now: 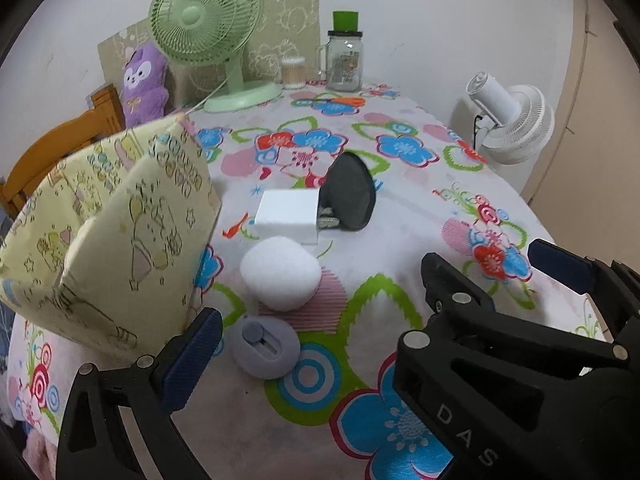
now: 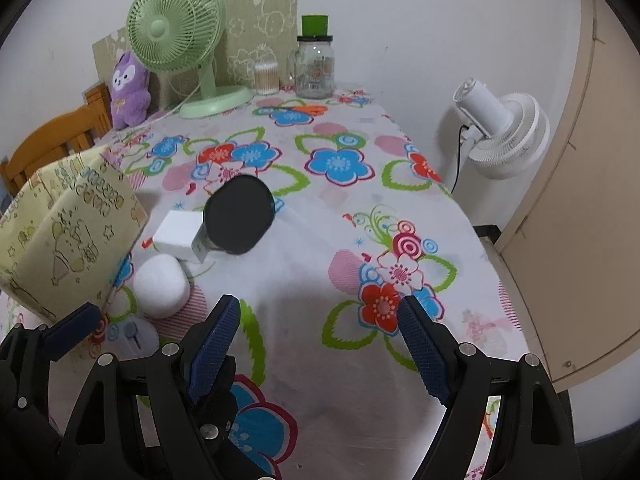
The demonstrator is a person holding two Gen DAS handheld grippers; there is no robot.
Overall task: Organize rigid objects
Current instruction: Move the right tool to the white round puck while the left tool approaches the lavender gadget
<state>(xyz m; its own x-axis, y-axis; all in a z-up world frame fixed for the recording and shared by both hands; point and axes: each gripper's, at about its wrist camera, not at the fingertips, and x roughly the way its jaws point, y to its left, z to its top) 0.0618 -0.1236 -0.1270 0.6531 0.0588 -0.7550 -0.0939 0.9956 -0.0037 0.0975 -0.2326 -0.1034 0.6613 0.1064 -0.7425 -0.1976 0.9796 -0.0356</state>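
My left tongs (image 1: 316, 344) and right tongs (image 2: 320, 340) both wide open, empty, grey disc (image 2: 238, 214) hiding part of white box (image 2: 178, 236), yellow bag (image 1: 108, 232) cut off at frame edge.

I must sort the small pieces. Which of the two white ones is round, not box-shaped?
The white foam ball, lying between the grey disc and the white block, which has flat faces.

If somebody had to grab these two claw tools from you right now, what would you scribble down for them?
Left gripper: open, empty, above the grey round piece.
Right gripper: open, empty, over bare tablecloth.
Things: white foam ball, white block, and dark round object leaning against the block, all beside the yellow fabric box.
Done: nothing picked up, as far as I can see.
Left: gather the loose pieces, probably into the box.
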